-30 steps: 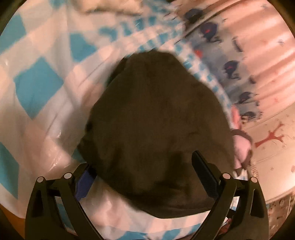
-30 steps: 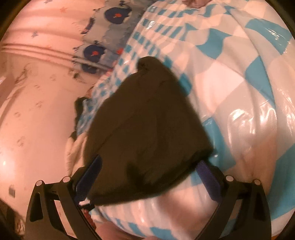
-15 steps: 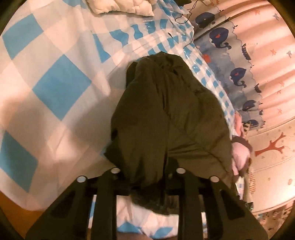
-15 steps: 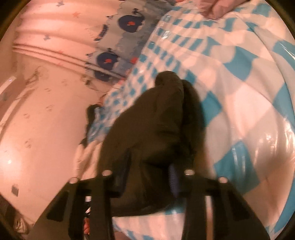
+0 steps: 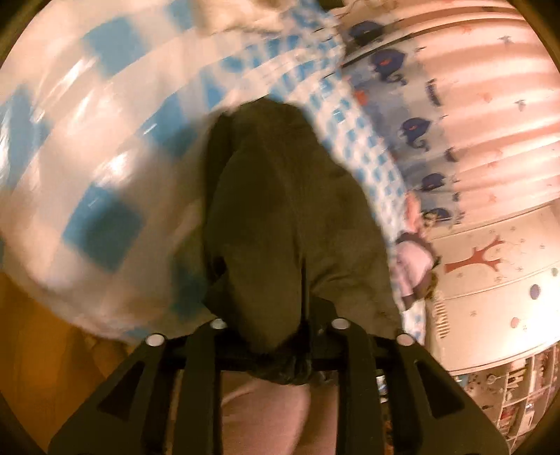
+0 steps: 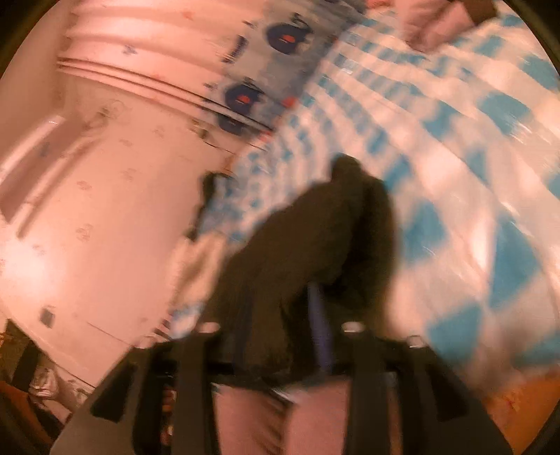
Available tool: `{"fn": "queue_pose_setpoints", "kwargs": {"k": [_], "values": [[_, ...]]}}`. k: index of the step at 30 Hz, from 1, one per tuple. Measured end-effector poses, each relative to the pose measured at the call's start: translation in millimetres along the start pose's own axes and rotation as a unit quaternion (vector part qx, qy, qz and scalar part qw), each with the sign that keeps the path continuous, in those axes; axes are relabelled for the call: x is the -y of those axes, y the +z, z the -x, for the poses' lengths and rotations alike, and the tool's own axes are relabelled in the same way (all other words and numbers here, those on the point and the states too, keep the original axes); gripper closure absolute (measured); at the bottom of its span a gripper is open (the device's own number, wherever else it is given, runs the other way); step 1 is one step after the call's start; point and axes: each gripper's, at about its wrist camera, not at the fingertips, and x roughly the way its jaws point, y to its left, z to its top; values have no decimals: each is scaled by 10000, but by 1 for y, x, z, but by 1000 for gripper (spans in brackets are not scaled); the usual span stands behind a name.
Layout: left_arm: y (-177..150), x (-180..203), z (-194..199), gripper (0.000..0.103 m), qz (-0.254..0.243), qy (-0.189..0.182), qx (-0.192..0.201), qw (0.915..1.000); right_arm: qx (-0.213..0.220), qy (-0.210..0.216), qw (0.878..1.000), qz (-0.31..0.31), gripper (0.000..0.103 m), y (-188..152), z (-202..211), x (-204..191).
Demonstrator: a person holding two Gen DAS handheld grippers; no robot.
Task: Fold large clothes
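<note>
A dark olive garment (image 5: pixel 280 217) lies stretched along the edge of a bed with a blue-and-white checked cover (image 5: pixel 105 224). My left gripper (image 5: pixel 276 336) is shut on the garment's near end, with cloth bunched between the fingers. In the right wrist view the same garment (image 6: pixel 315 245) runs away from me, and my right gripper (image 6: pixel 280 336) is shut on its near end. Both views are motion-blurred. The near end hangs past the bed's edge.
A whale-print bed skirt (image 5: pixel 413 129) and pink curtain (image 5: pixel 490 87) lie to the right. A pink-clad toy (image 5: pixel 413 266) lies by the bed's edge. A pale pillow (image 5: pixel 245 17) lies at the far end. Wooden floor (image 5: pixel 42 343) shows below. A white wall (image 6: pixel 87 210) is on the left.
Both grippers went from open around the garment's near end to shut on it, then pulled it back over the bed's edge; the floor now shows.
</note>
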Motion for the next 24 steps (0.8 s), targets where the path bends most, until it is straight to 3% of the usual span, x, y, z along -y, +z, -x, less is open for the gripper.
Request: {"fn": "queue_pose_setpoints", "kwargs": {"k": [1, 3, 6, 7, 9, 10, 15, 17, 20, 21, 22, 24], "values": [[-6, -15, -3, 59, 170, -94, -18, 9998, 100, -423, 9990, 35, 45, -2, 6, 7], [-15, -33, -3, 45, 318, -228, 136, 9991, 318, -813, 9961, 144, 43, -1, 14, 7], [-30, -44, 0, 30, 252, -212, 487, 9983, 469, -1013, 9920, 582, 35, 2, 14, -16], [-36, -49, 2, 27, 350, -354, 624, 9968, 498, -1042, 9880, 1026, 28, 5, 7, -41], [-43, -57, 0, 24, 481, -480, 701, 9952, 328, -1019, 9758, 1909, 20, 2, -26, -97], [-47, -59, -3, 24, 513, -501, 710, 9949, 328, -1019, 9758, 1909, 20, 2, -26, -97], [-47, -47, -23, 22, 389, -559, 678, 9954, -241, -1002, 9364, 3354, 14, -8, -130, -197], [-43, -37, -30, 22, 257, -540, 751, 9954, -478, -1059, 9266, 3576, 14, -10, -178, -219], [-35, -22, -37, 21, 60, -248, 920, 9954, -689, -1260, 9144, 3784, 14, -12, -237, -233], [-33, -20, -38, 21, 50, -220, 967, 9951, -793, -1598, 9048, 3866, 14, -15, -274, -229], [-31, -21, -41, 21, 107, -199, 999, 9947, -793, -1598, 9048, 3866, 14, -15, -274, -229], [-26, -25, -44, 20, 252, -291, 1024, 9940, -1100, -2046, 8919, 3881, 11, -23, -312, -208]]}}
